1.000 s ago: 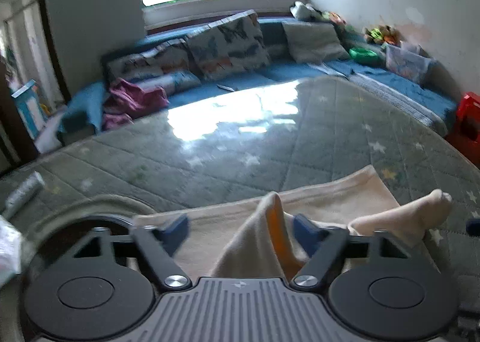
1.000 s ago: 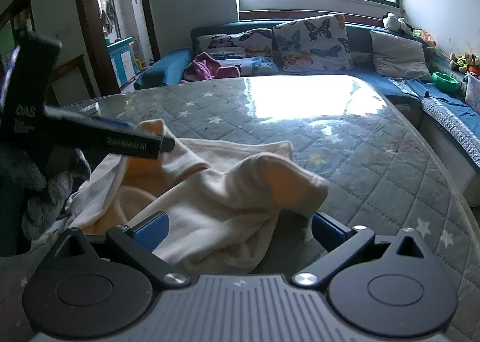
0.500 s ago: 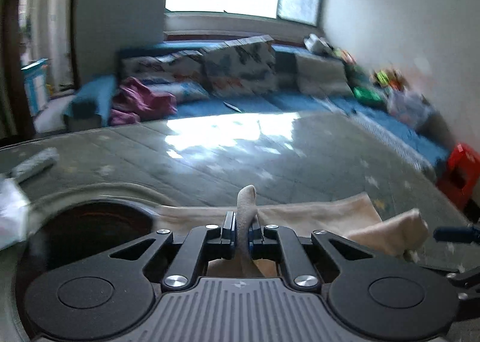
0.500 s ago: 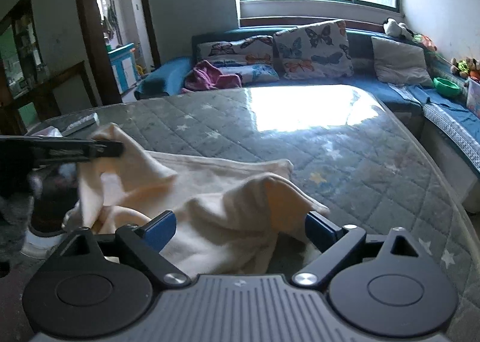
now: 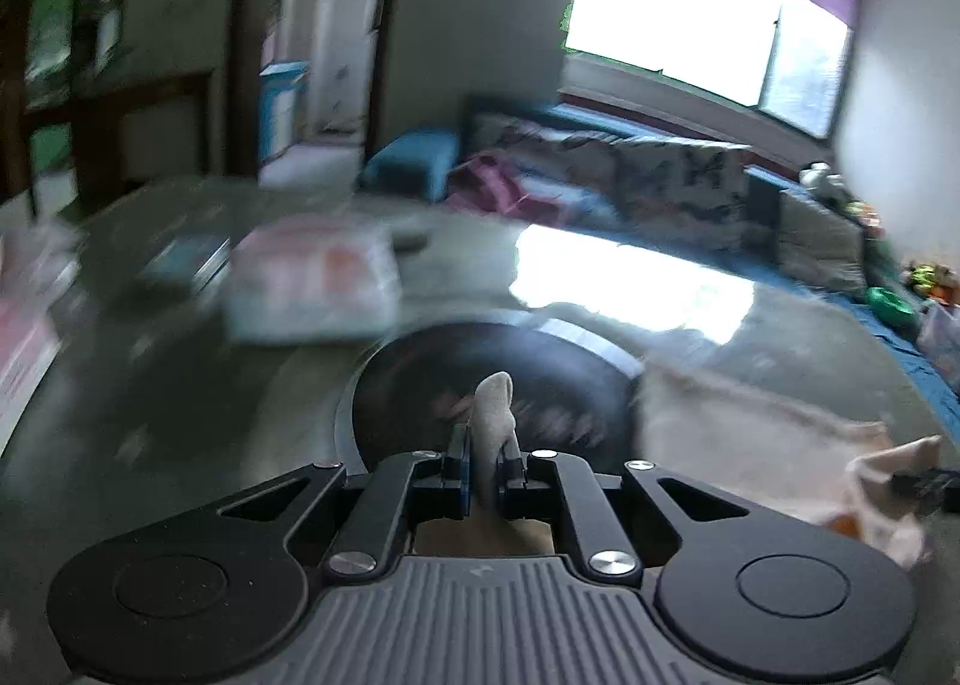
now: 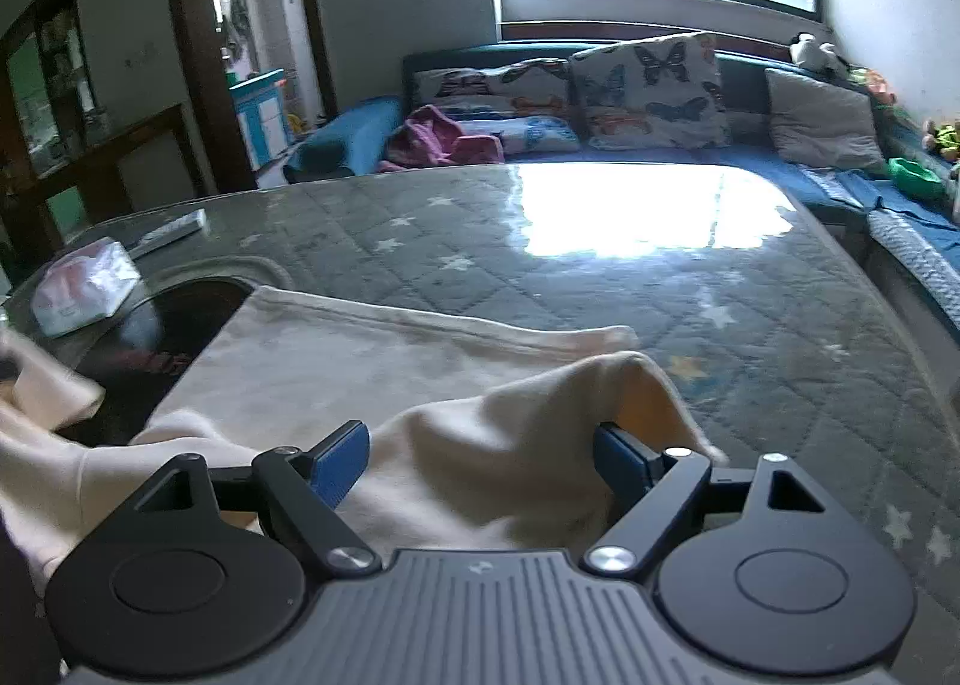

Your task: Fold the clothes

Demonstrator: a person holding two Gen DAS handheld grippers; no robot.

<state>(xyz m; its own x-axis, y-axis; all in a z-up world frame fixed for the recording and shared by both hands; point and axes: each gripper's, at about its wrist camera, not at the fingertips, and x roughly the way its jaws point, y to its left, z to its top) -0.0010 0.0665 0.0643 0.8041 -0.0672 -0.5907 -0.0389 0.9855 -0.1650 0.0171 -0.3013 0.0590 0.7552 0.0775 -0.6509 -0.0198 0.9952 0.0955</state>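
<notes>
My left gripper [image 5: 485, 472] is clamped on a pinch of the cream garment [image 6: 384, 361]; a tuft of fabric sticks up between the fingers. My right gripper [image 6: 480, 460] is apart, a raised fold of the garment sitting between its blue pads [image 6: 336, 460]. Garment lies spread on the worktop [image 6: 780, 337] near its left edge, partly over a dark round inset [image 5: 540, 361]. Left view is motion-blurred.
</notes>
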